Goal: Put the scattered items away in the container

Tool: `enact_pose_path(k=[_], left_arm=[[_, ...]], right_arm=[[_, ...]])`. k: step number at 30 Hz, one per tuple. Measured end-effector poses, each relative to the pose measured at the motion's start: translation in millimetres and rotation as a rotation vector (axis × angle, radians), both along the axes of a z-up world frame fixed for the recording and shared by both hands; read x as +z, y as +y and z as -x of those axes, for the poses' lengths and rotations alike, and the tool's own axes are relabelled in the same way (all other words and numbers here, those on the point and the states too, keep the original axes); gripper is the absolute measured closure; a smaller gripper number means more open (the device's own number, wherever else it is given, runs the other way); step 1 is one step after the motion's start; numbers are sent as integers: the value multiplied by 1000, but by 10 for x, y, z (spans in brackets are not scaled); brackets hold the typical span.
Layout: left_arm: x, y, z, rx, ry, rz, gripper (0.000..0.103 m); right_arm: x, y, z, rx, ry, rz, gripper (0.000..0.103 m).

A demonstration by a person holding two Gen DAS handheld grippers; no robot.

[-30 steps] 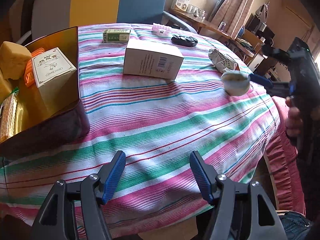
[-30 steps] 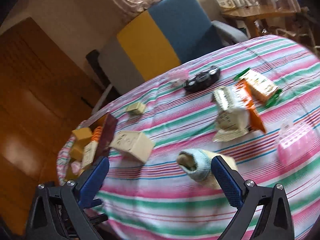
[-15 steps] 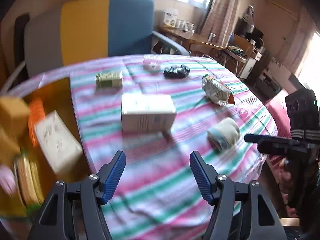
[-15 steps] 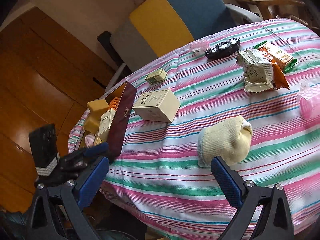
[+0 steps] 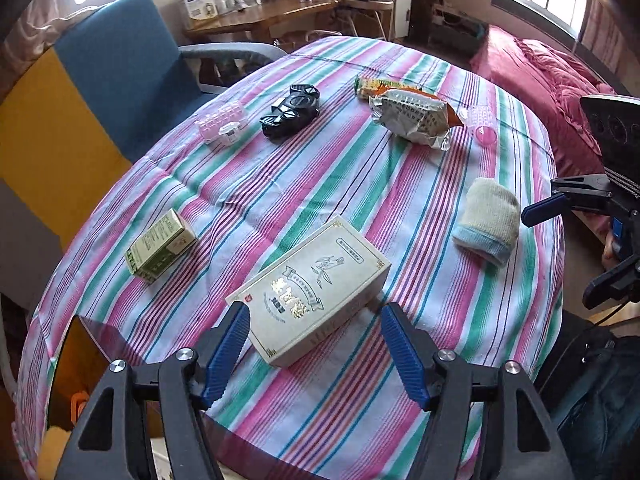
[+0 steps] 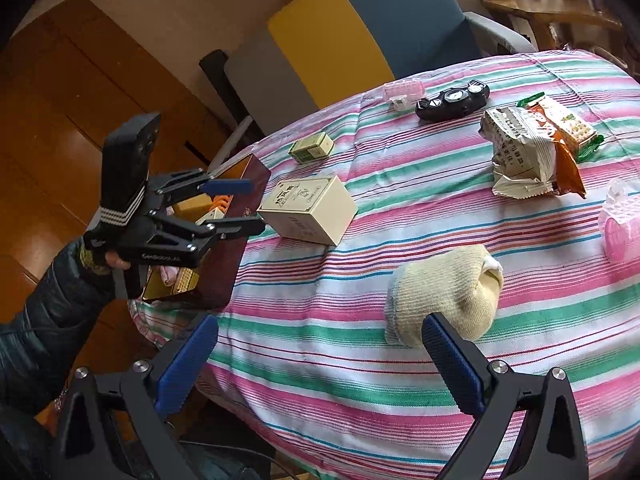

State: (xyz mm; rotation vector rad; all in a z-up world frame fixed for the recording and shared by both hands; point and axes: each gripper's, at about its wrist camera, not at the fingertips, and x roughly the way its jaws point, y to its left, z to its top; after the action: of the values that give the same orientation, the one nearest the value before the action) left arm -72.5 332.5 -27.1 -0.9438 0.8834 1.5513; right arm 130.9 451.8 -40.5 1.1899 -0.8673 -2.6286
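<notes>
Stripes of pink, green and white run across the tablecloth on a round table. The left gripper hangs over the cream box with its jaws wide apart, and they have just been opening a little more. The box lies under and between the blue fingers, but they do not press it. The right gripper is also wide and holds nothing; the rolled sock lies just past its tip. The dark red container sits at the table's edge, beside the cream box, with some things already inside. A small green box, a black gadget, a clear pink case, a silver snack bag and a pink roller still lie on the cloth, apart from each other. A dark sleeve holds the left gripper.
</notes>
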Motion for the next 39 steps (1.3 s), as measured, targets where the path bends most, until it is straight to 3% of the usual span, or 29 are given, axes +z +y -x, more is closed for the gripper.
enact_pose_path(k=[3,6,13,17,21,24,28,32,39], left_arm=[[-87,130,125,-35,-47,25,33],[-151,227,189,-63,-56,39,22],[-76,340,277,-97,-56,28,22],[-215,406,264,-150,-117,104,22],[-434,400,250,-124,-128,184,22],[-460,295,181,-76,-142,184,25],[-437,92,65,61,-199,134,26],[-429,-124,-114,221,-282,51,26],[-380,-437,-467,415,-295,-98,26]], right_arm=[[-92,33,57,-2,-27,13,0],[-113,60,93,-5,-27,30,0],[-143,102,124,-11,-31,59,0],[-155,102,133,-16,-30,64,0],[-162,96,138,-22,-29,63,0],[-171,107,128,-28,-23,70,0],[-184,118,122,-34,-14,76,0],[-194,114,100,-42,-2,74,0],[-175,58,45,-70,-10,50,0]])
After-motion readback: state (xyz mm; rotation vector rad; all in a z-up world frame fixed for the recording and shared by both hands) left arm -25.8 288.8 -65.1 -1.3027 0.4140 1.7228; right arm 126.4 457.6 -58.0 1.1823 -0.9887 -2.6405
